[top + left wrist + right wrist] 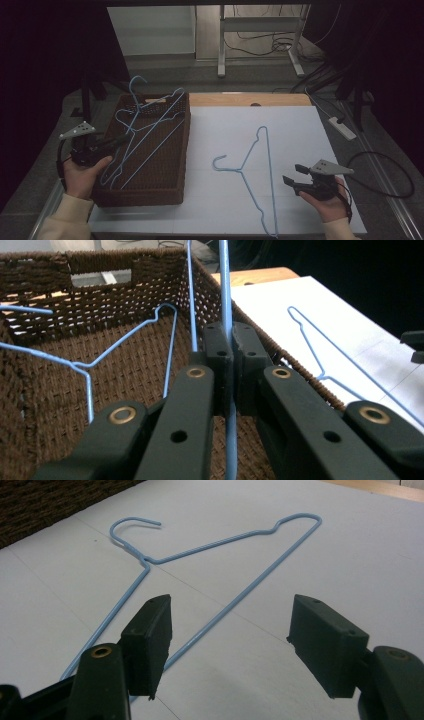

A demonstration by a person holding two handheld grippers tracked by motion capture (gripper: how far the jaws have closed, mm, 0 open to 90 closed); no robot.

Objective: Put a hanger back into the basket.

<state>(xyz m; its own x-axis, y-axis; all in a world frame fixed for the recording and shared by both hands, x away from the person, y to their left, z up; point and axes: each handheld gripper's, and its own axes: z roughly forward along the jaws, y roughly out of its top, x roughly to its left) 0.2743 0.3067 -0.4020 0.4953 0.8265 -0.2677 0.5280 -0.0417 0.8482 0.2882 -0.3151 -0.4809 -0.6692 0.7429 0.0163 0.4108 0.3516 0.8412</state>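
Left gripper (231, 347) clamped tight on a blue hanger (226, 295) over the wicker basket (172, 187).
Right gripper (230, 645) jaws wide apart, second hanger (225, 542) flat on the white table (295, 130) just ahead; dim room.

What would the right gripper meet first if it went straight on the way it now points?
Probably the blue wire hanger on the table: the open right gripper aims at its long bar, which runs between the jaws just ahead. Depth is uncertain.

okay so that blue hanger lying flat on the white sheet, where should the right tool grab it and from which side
Probably the long straight bottom wire of the hanger on the sheet, near its middle. It lies flat on the white sheet with bare sheet on both sides, nearest the open right tool. Come down from above with the jaws straddling the wire; the hook and bent shoulders give a less steady hold.
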